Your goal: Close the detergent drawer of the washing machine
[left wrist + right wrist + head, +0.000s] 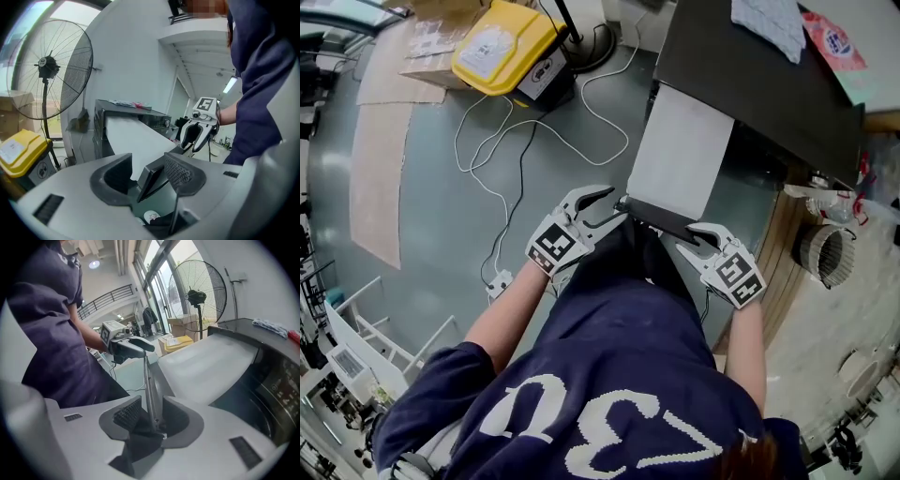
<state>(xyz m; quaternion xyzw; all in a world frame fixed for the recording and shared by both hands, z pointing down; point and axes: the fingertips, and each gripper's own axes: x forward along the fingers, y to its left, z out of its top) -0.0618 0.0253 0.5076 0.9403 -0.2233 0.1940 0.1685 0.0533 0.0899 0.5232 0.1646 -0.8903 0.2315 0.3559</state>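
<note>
Looking steeply down past a person's dark blue shirt onto a grey floor.

Passing, at far left, flat cardboard, a yellow bin and loose white cables, all lying well apart from the work.

Holding the left claw released and spread wide around the near-left corner of the detergent drawer. Showing, in the left gripper view, that dark corner sitting between the two pads, close by the ribbed pad at that view's right, with open space on the other side. Pinching nothing.

Showing the drawer as a broad white panel with a dark front lip, standing pulled well out from the washing machine towards the person.

Holding the right claw released as well, at the drawer's near-right corner. Showing, in the right gripper view, the thin front lip running upright between the pads, with a visible gap on the left side and no clamping.

Bracketing both corners this way probably for one even, straight push, keeping so wide a drawer from skewing and jamming in its slot. Judging the closing itself as not yet begun.

Ending at right with the machine's dark top, carrying a pale cloth, and a light tabletop just beside the machine.
</note>
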